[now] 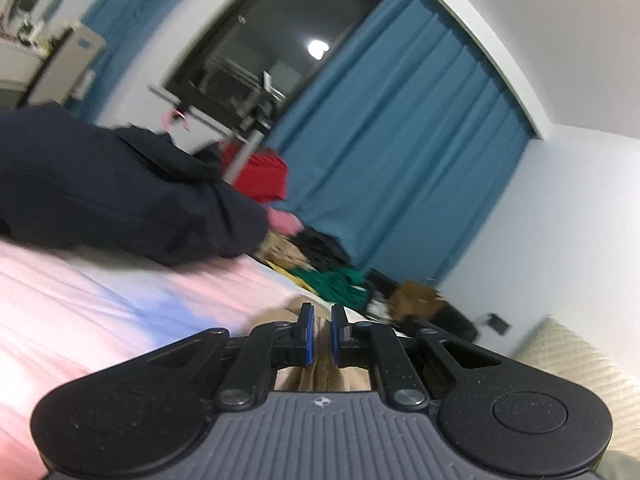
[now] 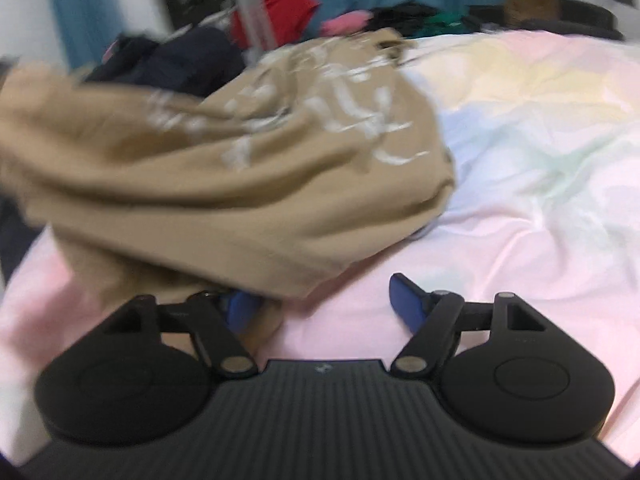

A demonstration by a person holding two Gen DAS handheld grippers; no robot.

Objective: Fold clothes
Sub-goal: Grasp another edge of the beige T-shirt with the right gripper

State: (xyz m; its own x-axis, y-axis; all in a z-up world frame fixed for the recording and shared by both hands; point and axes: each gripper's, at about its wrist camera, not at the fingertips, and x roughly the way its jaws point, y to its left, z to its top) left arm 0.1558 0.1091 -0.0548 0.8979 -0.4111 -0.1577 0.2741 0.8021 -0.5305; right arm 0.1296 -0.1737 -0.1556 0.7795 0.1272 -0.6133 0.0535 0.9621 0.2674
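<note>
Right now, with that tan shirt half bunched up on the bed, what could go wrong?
The left gripper pinches only a thin seam of the tan printed shirt, so it might slip free. The right gripper is open with one blue finger under a bunched fold; closing there could catch several layers. The dark navy garment lies close and could get dragged along.

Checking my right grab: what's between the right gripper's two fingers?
In the right wrist view, right gripper has mostly bare pink bedsheet between its fingers; the tan garment overlaps only the left finger.
</note>
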